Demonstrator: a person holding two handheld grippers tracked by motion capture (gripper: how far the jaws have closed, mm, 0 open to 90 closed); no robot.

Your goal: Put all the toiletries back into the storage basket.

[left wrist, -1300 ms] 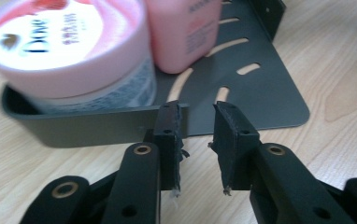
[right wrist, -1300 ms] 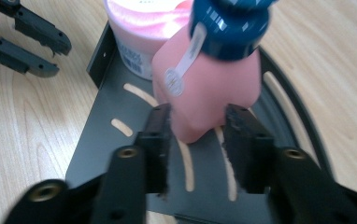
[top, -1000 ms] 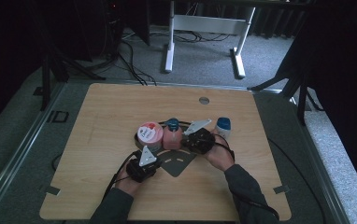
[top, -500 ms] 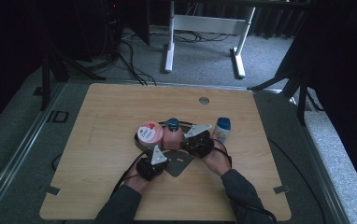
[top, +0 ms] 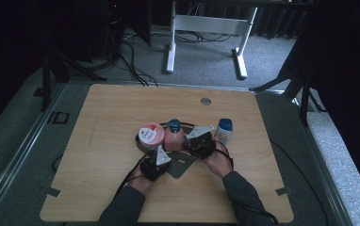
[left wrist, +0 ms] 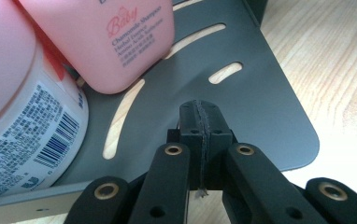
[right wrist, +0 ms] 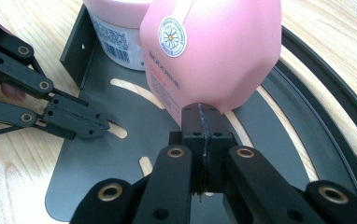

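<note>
Both grippers sit over the dark slotted tray [top: 180, 167] near the middle of the wooden table [top: 98, 122]. Left gripper [left wrist: 200, 116] has its jaws pressed together w/ nothing between them, tips on the tray's flat plate just right of the pink shampoo bottle [left wrist: 116, 42] and the white jar [left wrist: 22, 135]. Right gripper [right wrist: 203, 119] is also closed tight and empty, tips right up against the bottle's base. Bottle stands upright on the tray, jar touching its left side. A small blue-capped bottle [top: 224, 131] stands off the tray to the right.
</note>
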